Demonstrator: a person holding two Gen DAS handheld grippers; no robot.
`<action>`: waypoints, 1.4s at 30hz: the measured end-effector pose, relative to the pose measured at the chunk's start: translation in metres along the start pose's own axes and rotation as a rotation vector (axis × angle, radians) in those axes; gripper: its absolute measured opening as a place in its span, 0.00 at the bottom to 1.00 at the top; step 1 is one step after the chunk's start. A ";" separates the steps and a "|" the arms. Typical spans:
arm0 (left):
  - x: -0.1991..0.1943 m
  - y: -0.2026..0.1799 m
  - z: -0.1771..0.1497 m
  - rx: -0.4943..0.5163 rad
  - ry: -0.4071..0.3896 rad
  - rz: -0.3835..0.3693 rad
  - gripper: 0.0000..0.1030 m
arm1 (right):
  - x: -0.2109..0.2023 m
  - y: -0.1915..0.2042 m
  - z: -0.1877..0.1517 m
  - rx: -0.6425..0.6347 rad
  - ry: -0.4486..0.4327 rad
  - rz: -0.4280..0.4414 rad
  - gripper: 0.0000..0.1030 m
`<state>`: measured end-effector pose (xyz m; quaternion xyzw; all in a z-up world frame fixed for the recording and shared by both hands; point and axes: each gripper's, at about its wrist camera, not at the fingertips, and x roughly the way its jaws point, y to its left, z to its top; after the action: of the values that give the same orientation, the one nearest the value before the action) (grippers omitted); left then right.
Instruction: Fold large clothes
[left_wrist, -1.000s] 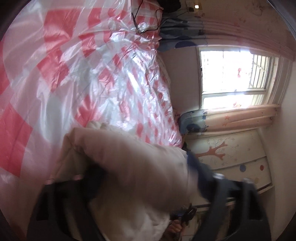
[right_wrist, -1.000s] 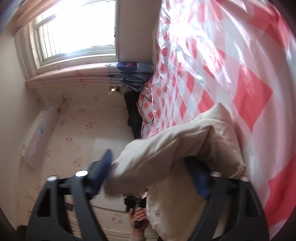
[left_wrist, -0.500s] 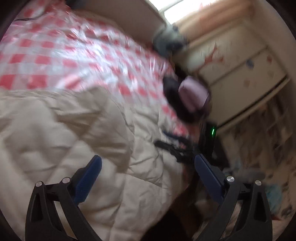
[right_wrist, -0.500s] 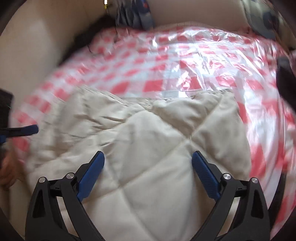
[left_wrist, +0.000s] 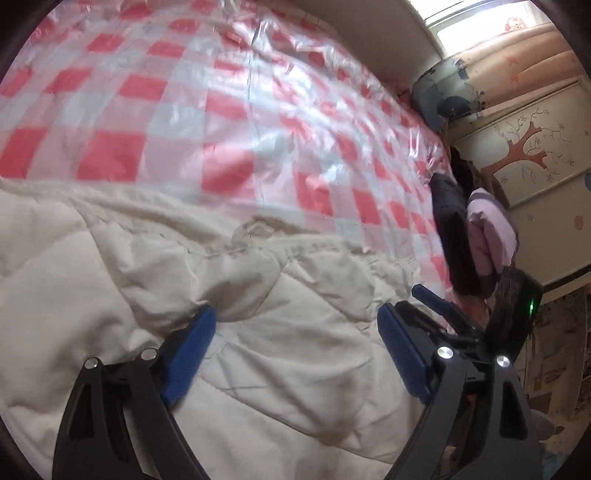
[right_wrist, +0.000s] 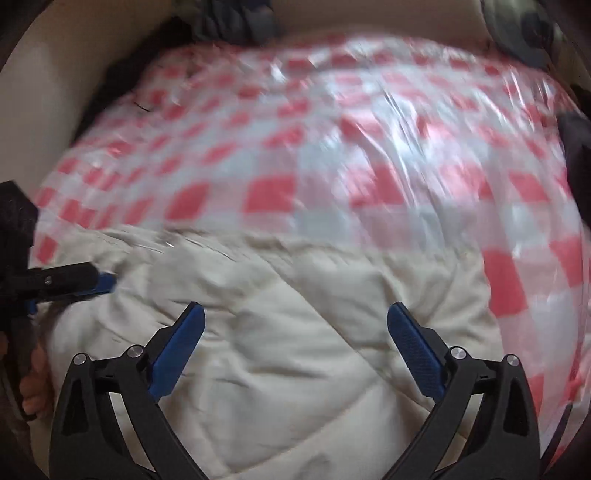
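A cream quilted padded garment (left_wrist: 110, 280) lies spread on the bed's red-and-white checked plastic cover (left_wrist: 184, 110). My left gripper (left_wrist: 295, 336) is open and empty, its blue pads just above the garment near its far edge. My right gripper (right_wrist: 295, 332) is open and empty too, over the same garment (right_wrist: 295, 369) on the cover (right_wrist: 332, 166). The right gripper's tip shows in the left wrist view (left_wrist: 436, 302), and the left gripper's tip shows in the right wrist view (right_wrist: 88, 282).
A black and lilac pile of clothes (left_wrist: 476, 229) lies at the bed's right edge. A wardrobe with a tree decal (left_wrist: 528, 147) and a curtain stand beyond. Dark clothes (right_wrist: 232, 18) lie at the bed's far end by the wall.
One second ago both grippers were shut on the lifted garment. They have let go of it; it now lies flat on the bed and both grippers are open above it.
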<state>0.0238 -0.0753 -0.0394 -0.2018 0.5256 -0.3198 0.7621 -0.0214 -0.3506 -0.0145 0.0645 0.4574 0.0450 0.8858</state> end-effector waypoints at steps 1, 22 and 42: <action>-0.007 -0.002 0.001 0.017 -0.025 0.012 0.88 | 0.001 0.005 0.003 -0.027 -0.010 -0.014 0.93; -0.137 0.043 -0.089 0.042 -0.410 0.098 0.93 | -0.068 0.004 -0.075 -0.093 -0.031 -0.092 0.94; -0.245 0.118 -0.215 -0.281 -0.329 -0.227 0.93 | -0.091 0.191 -0.176 -0.751 -0.031 -0.004 0.94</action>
<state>-0.2034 0.1865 -0.0299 -0.4130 0.4077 -0.2897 0.7611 -0.2210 -0.1619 -0.0126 -0.2652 0.3956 0.2070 0.8546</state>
